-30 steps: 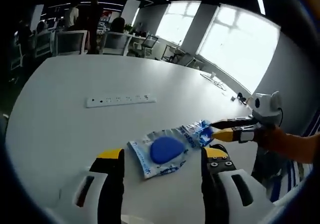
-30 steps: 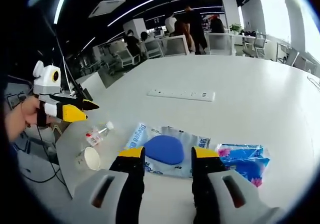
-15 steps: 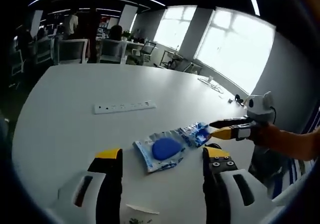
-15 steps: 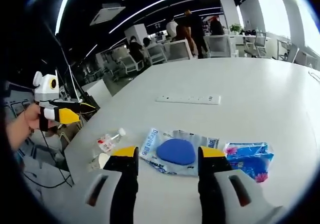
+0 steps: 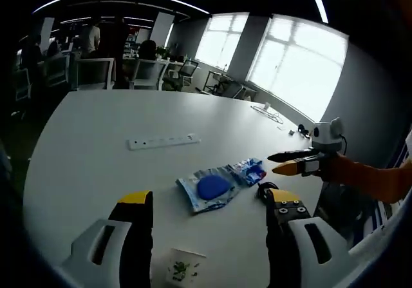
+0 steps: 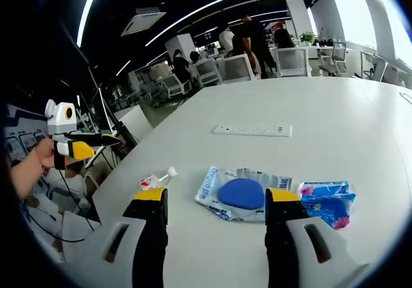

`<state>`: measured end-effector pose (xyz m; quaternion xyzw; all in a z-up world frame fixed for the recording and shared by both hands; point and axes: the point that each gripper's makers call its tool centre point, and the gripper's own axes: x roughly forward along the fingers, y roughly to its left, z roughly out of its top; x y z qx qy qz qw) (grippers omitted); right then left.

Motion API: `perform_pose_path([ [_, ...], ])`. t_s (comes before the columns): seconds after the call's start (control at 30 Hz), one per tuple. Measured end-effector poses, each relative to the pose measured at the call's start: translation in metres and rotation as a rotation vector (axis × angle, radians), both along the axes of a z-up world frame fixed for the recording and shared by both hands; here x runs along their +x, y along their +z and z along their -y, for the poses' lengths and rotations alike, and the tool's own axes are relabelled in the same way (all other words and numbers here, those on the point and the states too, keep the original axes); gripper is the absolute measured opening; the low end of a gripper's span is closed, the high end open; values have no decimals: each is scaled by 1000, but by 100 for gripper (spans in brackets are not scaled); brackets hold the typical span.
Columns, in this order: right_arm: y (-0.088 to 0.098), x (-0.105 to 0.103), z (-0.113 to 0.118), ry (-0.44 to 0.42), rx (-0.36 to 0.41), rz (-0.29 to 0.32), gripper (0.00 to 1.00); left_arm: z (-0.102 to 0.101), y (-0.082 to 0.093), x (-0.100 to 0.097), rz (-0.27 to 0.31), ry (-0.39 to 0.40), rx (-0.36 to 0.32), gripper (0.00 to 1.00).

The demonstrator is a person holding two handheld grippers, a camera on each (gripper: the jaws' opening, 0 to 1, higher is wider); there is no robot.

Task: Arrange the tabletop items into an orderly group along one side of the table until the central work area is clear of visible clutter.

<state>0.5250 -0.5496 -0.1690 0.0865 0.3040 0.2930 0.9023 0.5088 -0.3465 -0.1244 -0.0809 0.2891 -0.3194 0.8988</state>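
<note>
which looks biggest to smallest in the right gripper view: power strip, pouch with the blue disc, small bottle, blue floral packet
1. pouch with the blue disc
2. power strip, though it lies farther away, so unsure
3. blue floral packet
4. small bottle

The left claw (image 5: 209,204) stands open over the white tabletop (image 5: 96,153), empty. Just beyond its tips lies a clear packet with a blue round pad (image 5: 212,188). Touching that packet on its window side is a blue printed pack (image 5: 251,170), and a small black item (image 5: 265,189) lies near it. Beyond the packet lies a white power strip (image 5: 163,141). The right claw (image 5: 273,162) hovers past the printed pack. Nearer the camera than the packet lies a small clear bag of green bits (image 5: 183,268).
</note>
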Motion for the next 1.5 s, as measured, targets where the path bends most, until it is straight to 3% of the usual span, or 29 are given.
perform_pose_path([
  [0.37,5,-10,-34,27,66,-38,65,-33,8,-21,16,8,-13,75],
  [0.77,-6,-8,-102,120,98,-84,67,-82,6,-39,14,62,-24,77],
  [1.13,-33,3,-169,217,150,-167,66,-115,0,-54,2,112,-41,77],
  [1.5,-71,16,-223,203,232,-299,61,-138,-8,-61,-13,138,-70,77],
])
